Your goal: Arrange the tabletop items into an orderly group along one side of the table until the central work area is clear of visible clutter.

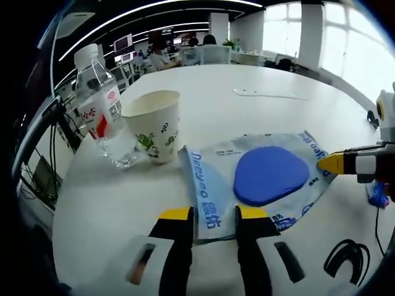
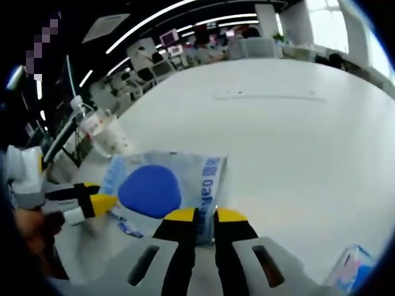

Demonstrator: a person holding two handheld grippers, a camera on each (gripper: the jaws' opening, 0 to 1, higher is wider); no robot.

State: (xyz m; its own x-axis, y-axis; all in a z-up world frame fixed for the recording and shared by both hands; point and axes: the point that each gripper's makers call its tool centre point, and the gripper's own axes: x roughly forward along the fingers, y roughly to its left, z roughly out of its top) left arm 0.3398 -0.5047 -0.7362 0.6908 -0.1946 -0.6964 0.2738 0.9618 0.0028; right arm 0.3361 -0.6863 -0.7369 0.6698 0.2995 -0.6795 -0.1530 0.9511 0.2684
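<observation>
In the left gripper view, a water bottle (image 1: pixel 99 105) stands at upper left, touching a paper cup (image 1: pixel 155 125). At centre lies a flat packet (image 1: pixel 259 179) (blue oval on it) on the white table (image 1: pixel 259 111); the left gripper (image 1: pixel 214 219) pinches its near edge, and the right gripper (image 2: pixel 206 216) clamps the opposite edge.

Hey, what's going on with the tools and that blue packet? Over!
Left tool and right tool each shut on opposite edges of the blue packet. Packet flat on table. Paper cup and water bottle stand just beside it.
</observation>
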